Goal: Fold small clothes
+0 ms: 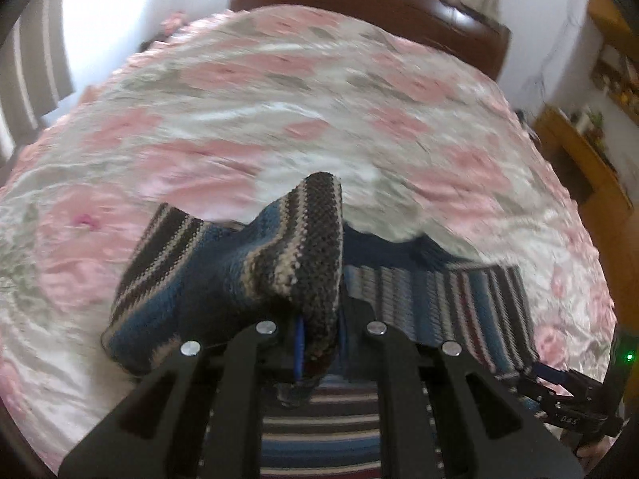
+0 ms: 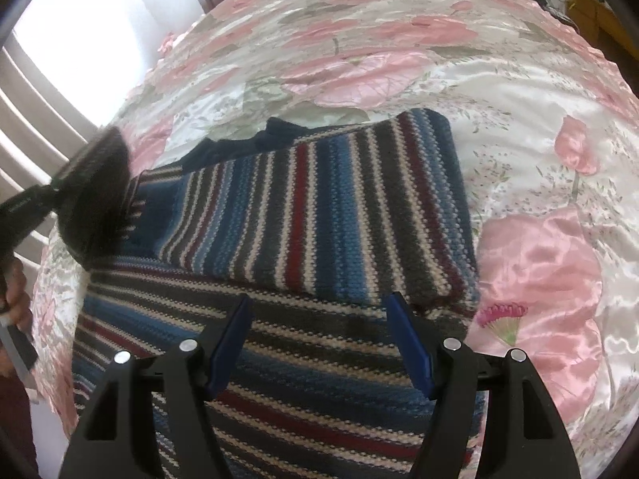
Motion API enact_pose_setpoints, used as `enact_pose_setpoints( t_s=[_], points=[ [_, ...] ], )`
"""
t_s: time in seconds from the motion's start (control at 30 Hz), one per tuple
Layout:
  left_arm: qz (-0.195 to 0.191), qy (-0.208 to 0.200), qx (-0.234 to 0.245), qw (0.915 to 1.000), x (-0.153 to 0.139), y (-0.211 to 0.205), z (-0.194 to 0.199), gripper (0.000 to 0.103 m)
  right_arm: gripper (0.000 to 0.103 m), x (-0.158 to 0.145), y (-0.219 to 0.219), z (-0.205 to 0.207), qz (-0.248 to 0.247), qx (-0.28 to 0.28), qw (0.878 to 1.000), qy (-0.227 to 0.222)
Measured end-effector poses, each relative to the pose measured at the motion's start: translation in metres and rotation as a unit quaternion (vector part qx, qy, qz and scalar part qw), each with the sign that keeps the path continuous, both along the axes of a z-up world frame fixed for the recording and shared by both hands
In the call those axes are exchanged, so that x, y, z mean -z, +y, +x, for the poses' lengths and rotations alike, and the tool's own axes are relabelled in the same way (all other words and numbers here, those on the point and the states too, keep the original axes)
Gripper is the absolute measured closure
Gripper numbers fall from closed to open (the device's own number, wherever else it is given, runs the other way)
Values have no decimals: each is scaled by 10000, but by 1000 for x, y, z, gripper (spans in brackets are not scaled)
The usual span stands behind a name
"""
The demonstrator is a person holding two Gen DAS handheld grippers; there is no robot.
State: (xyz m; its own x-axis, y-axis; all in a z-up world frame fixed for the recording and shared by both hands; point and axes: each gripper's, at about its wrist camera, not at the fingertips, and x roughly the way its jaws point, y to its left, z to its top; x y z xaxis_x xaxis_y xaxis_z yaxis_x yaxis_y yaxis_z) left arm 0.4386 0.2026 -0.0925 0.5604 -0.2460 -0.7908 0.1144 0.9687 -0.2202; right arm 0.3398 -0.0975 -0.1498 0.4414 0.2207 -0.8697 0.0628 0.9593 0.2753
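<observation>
A striped knitted sweater (image 2: 311, 215) in blue, grey, cream and dark red lies on the bed, its right part folded over the body. My left gripper (image 1: 317, 343) is shut on a sleeve of the sweater (image 1: 255, 263) and holds it lifted off the bed; the cuff sticks up between the jaws. The rest of the sweater (image 1: 439, 303) spreads to the right below it. My right gripper (image 2: 319, 343) hovers open just above the sweater's lower body, nothing between its blue pads (image 2: 229, 343). The left gripper (image 2: 92, 195) shows as a dark blurred shape at the sweater's left edge.
The bed carries a shiny pink floral bedspread (image 2: 539, 239). A dark wooden headboard (image 1: 359, 4) stands at the far end. A bright window with curtains (image 1: 36, 80) is to the left, wooden shelves (image 1: 591, 147) to the right. A person's hand (image 2: 14, 291) holds the left tool.
</observation>
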Motion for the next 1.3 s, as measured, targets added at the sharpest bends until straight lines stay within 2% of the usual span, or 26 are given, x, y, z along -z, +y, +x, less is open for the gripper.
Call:
enact_pose_setpoints(
  t_s=[0.13, 0.27, 0.47, 0.57, 0.67, 0.77, 0.83, 0.93, 1.0, 1.13, 1.3],
  points=[
    [19, 115, 205, 9997, 21, -44, -1, 92, 33, 2, -6, 2, 44, 38, 10000, -13],
    [84, 490, 327, 9982, 60, -77, 3, 91, 33, 13, -13, 17, 8, 113, 9998, 151],
    [304, 1010, 493, 9932, 110, -98, 6, 90, 32, 36, -20, 30, 197, 270, 9987, 396],
    [283, 1030, 564, 9927, 116, -95, 4, 87, 30, 39, -14, 32, 81, 207, 9987, 454],
    [10, 1111, 675, 9915, 102, -80, -2, 81, 30, 36, -10, 34, -32, 146, 9986, 504],
    [-282, 965, 769, 9919, 73, -49, -18, 69, 31, 27, -6, 35, -118, 83, 9983, 559],
    [-173, 811, 717, 9940, 59, -28, -24, 66, 31, 20, 3, 38, -368, -23, 9969, 692],
    [316, 731, 464, 9957, 52, 12, -19, 66, 31, 4, 25, 42, -433, -319, 9967, 609],
    [713, 769, 101, 9944, 56, 42, -8, 66, 32, -7, 42, 46, -436, -467, 9967, 503],
    [866, 1043, -283, 9904, 72, 78, 13, 67, 32, -22, 88, 59, -351, -890, 9950, 296],
    [662, 1385, -388, 9874, 103, 95, 29, 67, 38, -17, 139, 79, -481, -1228, 9905, 388]
  ],
)
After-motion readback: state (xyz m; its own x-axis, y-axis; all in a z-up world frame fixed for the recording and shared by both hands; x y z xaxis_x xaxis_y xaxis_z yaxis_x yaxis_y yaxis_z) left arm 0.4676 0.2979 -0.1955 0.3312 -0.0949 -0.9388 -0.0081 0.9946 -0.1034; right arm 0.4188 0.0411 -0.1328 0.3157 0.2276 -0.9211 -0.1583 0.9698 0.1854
